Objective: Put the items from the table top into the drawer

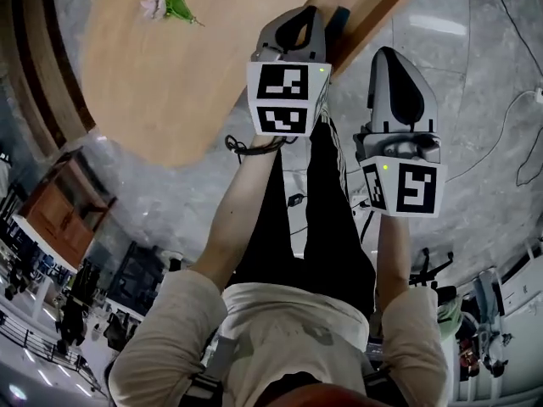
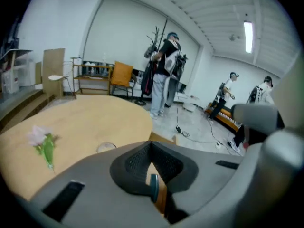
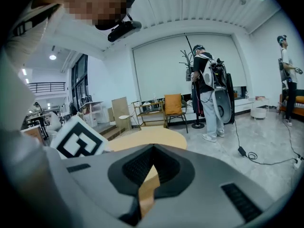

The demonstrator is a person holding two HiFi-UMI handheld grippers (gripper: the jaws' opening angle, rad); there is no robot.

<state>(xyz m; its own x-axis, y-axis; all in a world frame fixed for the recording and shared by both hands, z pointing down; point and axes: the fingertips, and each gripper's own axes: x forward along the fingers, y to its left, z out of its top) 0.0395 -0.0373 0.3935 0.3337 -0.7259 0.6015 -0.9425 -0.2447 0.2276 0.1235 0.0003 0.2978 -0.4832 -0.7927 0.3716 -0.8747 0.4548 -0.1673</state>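
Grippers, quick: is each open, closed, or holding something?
Left gripper: closed, no clear hold on anything.
Right gripper: closed, empty.

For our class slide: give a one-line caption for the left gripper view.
Shut left gripper facing a round table that bears a flower and a ring.

Tan table (image 1: 170, 91), seemingly pink-and-green flower (image 1: 170, 5)

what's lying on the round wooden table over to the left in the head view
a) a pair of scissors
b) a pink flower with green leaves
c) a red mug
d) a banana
b: a pink flower with green leaves lies on the round wooden table, apart from both hand-held grippers; it shows in the left gripper view too.
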